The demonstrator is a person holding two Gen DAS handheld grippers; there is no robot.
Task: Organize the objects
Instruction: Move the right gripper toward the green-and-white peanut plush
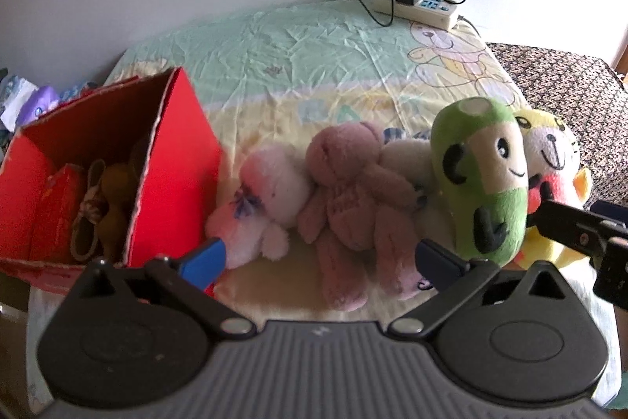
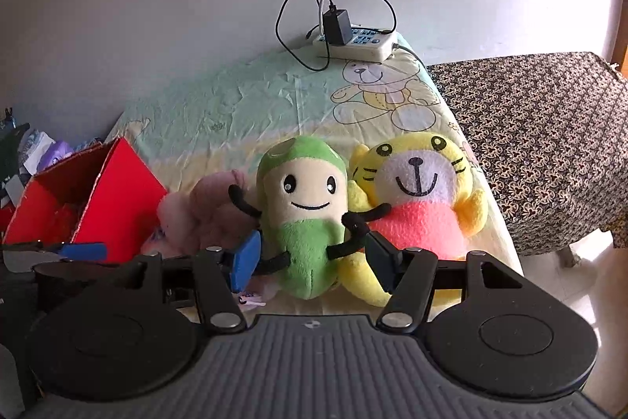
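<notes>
presently, the right gripper (image 2: 312, 258) is straddling the green toy (image 2: 304, 218) at its lower body, one finger at each flank, apparently closing on it; whether the pads are pressing the plush cannot be told. the toy is standing upright on the tabletop (image 1: 306, 65), leaning against the yellow tiger toy (image 2: 420, 199) just beside it, probably because the row of soft toys is propping itself up. the left gripper (image 1: 320, 262) is hanging wide and empty above the pink bear (image 1: 353, 207), which is lying on its back between the white bunny (image 1: 267, 195) and the green toy; that spread is likely readying a grasp on a broad, soft body. the red box (image 1: 180, 160) is sitting at the left edge of the tabletop, open at the top, one flap standing up, seemingly serving as the bin for sorted things. inside it a brown toy (image 1: 114, 203) and a red packet (image 1: 59, 207) are resting, with room remaining. the power strip (image 2: 359, 46) is lying well apart by the wall.
</notes>
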